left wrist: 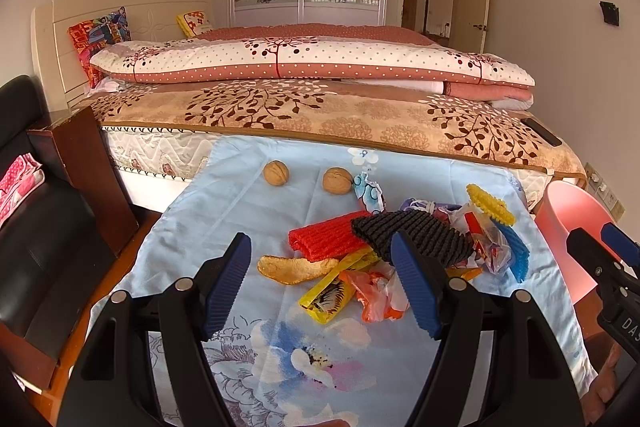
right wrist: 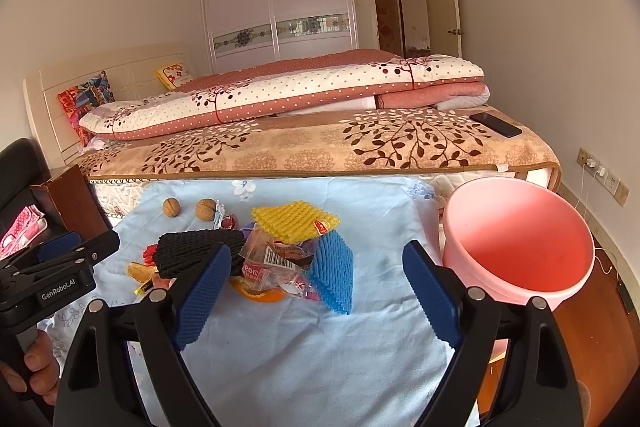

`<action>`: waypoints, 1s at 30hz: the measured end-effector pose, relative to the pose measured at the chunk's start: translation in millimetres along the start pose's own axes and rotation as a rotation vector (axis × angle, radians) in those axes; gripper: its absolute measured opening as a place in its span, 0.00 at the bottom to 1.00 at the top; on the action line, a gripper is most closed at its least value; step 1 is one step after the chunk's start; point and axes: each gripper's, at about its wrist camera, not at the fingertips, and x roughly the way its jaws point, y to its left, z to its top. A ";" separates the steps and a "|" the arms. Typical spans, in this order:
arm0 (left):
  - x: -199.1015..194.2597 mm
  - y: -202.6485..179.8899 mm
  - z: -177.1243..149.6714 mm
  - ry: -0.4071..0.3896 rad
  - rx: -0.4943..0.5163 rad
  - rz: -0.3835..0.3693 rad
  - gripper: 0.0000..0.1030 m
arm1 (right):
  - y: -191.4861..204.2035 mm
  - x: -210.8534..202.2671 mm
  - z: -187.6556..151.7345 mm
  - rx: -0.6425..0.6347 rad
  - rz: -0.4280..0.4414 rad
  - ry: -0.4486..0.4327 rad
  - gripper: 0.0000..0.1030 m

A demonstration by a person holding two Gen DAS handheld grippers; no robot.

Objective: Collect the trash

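A heap of trash lies on a light blue flowered cloth [left wrist: 224, 219] [right wrist: 320, 347]: red foam net [left wrist: 328, 239], black foam net [left wrist: 420, 231] [right wrist: 196, 251], yellow foam net [right wrist: 296, 221], blue foam net [right wrist: 334, 271], yellow wrapper [left wrist: 328, 297], orange peel [left wrist: 292, 269], clear printed wrappers [right wrist: 276, 263]. Two walnuts [left wrist: 276, 173] [left wrist: 337, 181] sit farther back. My left gripper [left wrist: 322, 285] hovers open just short of the heap, nothing between its fingers. My right gripper [right wrist: 316, 299] is open too, in front of the blue net. A pink bucket [right wrist: 520, 243] stands right of the cloth.
Behind the cloth runs a bed [left wrist: 320, 115] with folded quilts, and a dark phone [right wrist: 496, 125] lies at its right corner. A black chair [left wrist: 36, 227] and a wooden nightstand [left wrist: 88, 163] are on the left. Wall sockets [right wrist: 600, 175] are at right, above wooden floor.
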 end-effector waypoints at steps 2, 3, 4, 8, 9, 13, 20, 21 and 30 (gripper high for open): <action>0.4 -0.4 -0.8 0.001 0.001 -0.002 0.71 | 0.1 0.1 -0.1 0.000 0.000 0.001 0.83; 0.9 -0.6 -1.4 0.001 0.002 -0.001 0.71 | 0.2 0.0 -0.2 0.000 0.000 0.001 0.82; 0.9 -0.7 -1.4 0.001 0.002 -0.001 0.71 | 0.2 0.0 -0.3 0.000 -0.001 0.001 0.82; 1.6 -1.2 -1.8 0.002 0.002 -0.002 0.71 | 0.4 -0.2 -0.6 0.000 0.000 0.002 0.81; 2.0 -1.3 -2.3 0.003 0.002 -0.003 0.71 | 0.4 -0.2 -0.6 0.000 0.000 0.002 0.81; 4.1 -1.8 -3.9 0.009 0.005 -0.007 0.71 | 0.4 -0.1 -1.6 0.002 0.002 0.006 0.80; 6.5 -1.3 -3.9 0.018 0.008 -0.008 0.71 | -1.7 1.9 -2.6 0.004 0.004 0.014 0.79; 6.5 -1.4 -3.9 0.018 0.008 -0.008 0.71 | -1.9 2.4 -2.8 0.003 0.003 0.015 0.79; 10.2 -2.1 -4.1 0.025 0.015 -0.017 0.71 | -4.9 8.0 -3.5 0.005 0.001 0.026 0.79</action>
